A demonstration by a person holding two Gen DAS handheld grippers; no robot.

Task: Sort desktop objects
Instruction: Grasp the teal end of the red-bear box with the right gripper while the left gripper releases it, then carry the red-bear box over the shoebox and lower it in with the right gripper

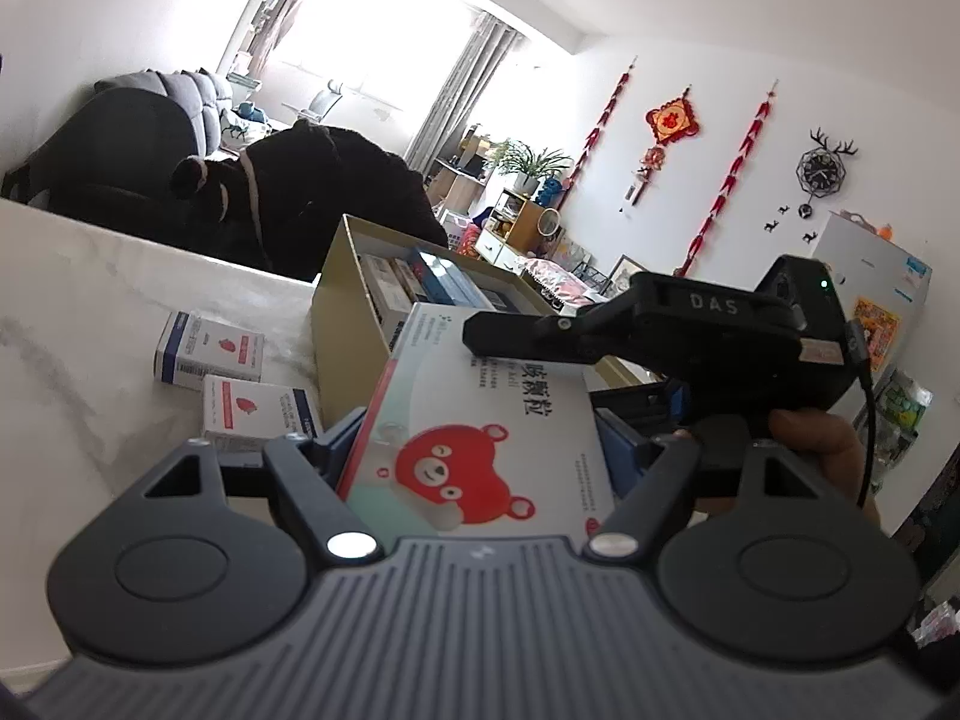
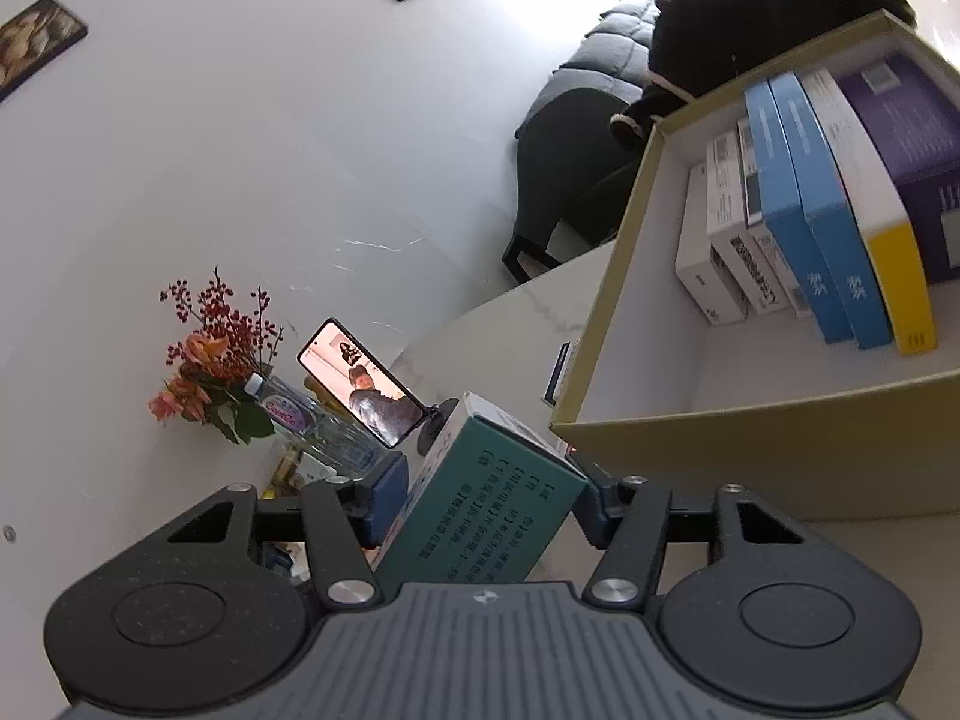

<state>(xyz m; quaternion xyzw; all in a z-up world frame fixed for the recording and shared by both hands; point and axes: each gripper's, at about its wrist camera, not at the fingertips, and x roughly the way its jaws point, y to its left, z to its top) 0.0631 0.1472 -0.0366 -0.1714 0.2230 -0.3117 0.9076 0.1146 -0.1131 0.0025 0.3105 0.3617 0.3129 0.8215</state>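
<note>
Your left gripper [image 1: 480, 450] clamps bear box [image 1: 480, 450]; right gripper [image 2: 480, 492] pinches its teal edge, lower centre, steadying handover toward storage box [image 2: 750, 450].

Left wrist camera looks low across the counter [image 1: 90, 300] toward a bright window at 12 o'clock. Right wrist camera faces a white wall, close above the same open cardboard box [image 2: 612, 276], which both views share at 1 o'clock.
</note>
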